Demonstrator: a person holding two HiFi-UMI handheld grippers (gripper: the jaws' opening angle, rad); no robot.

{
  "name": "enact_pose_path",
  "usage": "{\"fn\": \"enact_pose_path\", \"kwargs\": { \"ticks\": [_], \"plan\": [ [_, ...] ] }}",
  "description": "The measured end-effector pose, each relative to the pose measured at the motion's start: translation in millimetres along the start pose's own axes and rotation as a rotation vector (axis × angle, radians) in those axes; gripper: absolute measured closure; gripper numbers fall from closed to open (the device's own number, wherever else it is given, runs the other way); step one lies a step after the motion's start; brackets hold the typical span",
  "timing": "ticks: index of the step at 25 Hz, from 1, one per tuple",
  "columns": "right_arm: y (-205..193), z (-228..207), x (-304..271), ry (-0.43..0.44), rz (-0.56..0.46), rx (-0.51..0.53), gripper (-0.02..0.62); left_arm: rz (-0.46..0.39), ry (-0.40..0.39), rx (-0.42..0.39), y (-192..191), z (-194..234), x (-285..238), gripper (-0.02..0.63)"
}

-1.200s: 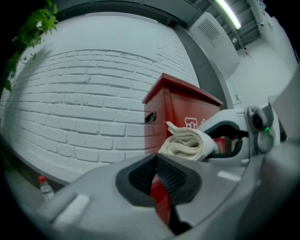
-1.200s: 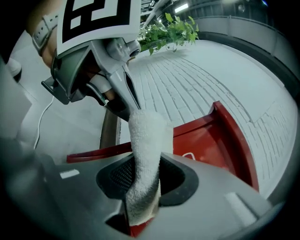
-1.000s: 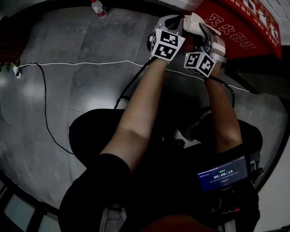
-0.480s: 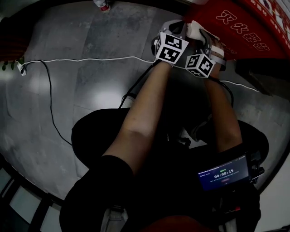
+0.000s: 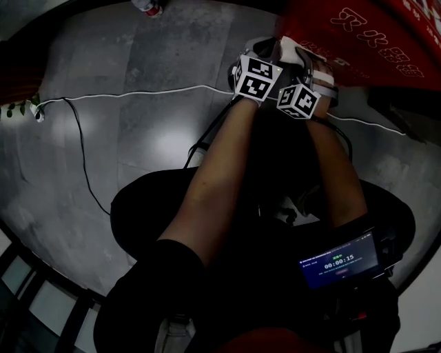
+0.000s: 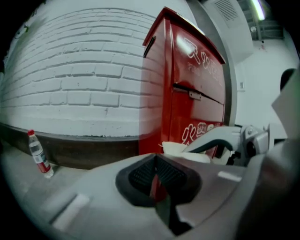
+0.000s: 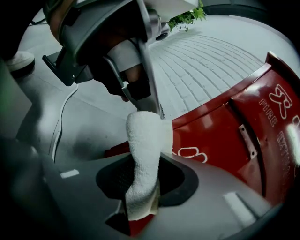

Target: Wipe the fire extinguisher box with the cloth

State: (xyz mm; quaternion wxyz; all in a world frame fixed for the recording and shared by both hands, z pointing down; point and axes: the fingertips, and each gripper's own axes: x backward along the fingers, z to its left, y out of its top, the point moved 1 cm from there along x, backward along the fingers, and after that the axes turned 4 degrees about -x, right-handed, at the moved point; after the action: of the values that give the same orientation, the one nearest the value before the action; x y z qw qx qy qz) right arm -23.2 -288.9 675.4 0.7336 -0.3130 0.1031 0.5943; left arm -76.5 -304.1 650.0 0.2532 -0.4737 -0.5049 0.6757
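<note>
The red fire extinguisher box with white lettering stands at the top right of the head view, against a white brick wall. My right gripper is shut on a white cloth, which sticks up between the jaws beside the box's red front. In the head view the cloth lies at the box's near corner, with the right gripper just behind it. My left gripper hovers close to the left of it, shut with nothing held. The box's side rises straight ahead of the left gripper.
A plastic water bottle with a red label stands on the grey floor at the wall's foot, and shows as a bottle at the head view's top edge. A white cable runs across the floor. The person's legs fill the lower middle.
Both grippers stay close together at the box's near corner and have drifted slightly left along it. The cloth remains in the right gripper.
</note>
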Motion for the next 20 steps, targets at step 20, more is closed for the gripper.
{"fn": "enact_pose_path", "kwargs": {
  "ticks": [20],
  "plan": [
    [-45.4,76.1,-55.1,0.157,0.055,-0.01,0.48,0.204,-0.044,0.044,-97.4,-14.8,-51.7,0.606]
  ]
}}
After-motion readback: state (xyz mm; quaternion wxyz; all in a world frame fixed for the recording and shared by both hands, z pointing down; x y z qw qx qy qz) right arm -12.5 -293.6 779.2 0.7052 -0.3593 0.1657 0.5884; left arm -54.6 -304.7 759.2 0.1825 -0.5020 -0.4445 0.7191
